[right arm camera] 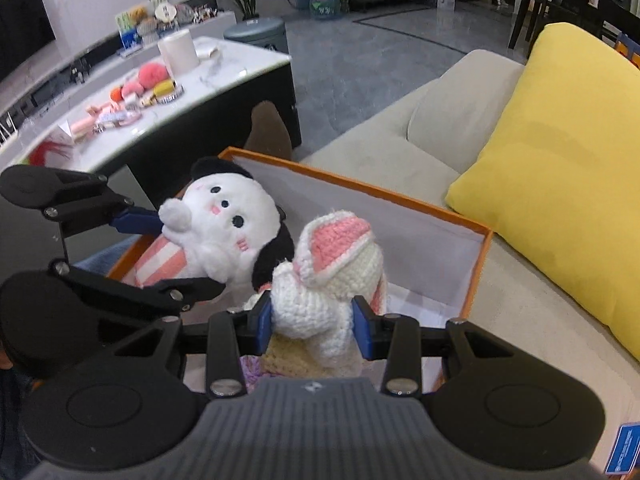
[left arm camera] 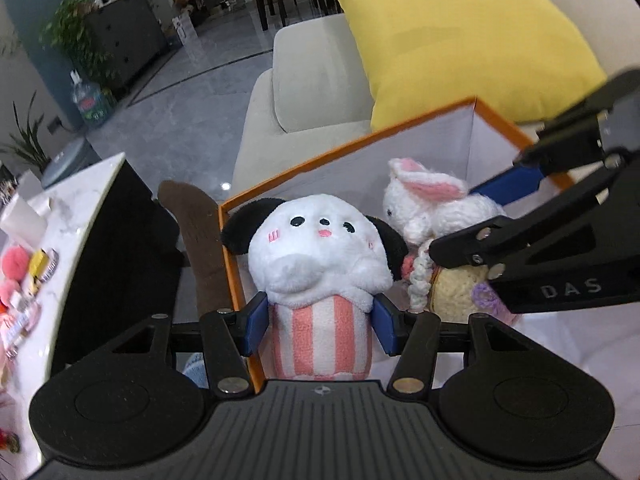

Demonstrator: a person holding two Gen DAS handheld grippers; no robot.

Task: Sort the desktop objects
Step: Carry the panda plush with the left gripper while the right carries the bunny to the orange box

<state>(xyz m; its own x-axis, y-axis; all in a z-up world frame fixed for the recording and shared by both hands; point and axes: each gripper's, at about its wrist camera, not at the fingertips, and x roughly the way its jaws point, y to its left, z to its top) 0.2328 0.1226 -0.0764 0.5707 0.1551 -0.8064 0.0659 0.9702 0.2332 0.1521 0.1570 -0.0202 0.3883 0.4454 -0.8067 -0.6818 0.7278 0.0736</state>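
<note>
My left gripper [left arm camera: 320,322] is shut on a white plush dog [left arm camera: 320,256] with black ears and a pink-striped body, held over the near-left corner of an orange-rimmed white box [left arm camera: 304,164]. My right gripper [right arm camera: 314,326] is shut on a crocheted white rabbit [right arm camera: 320,300] with pink ears, held inside the same box [right arm camera: 400,196]. The rabbit [left arm camera: 424,204] and the right gripper [left arm camera: 476,220] show at the right of the left wrist view. The dog [right arm camera: 224,220] and the left gripper [right arm camera: 160,240] show at the left of the right wrist view.
The box sits on a beige sofa [right arm camera: 424,136] next to a yellow cushion [right arm camera: 560,152]. A white marble coffee table [right arm camera: 208,76] at the left carries several small pink toys [right arm camera: 152,74] and a paper roll [right arm camera: 178,52]. A brown object [left arm camera: 196,232] stands by the box's left side.
</note>
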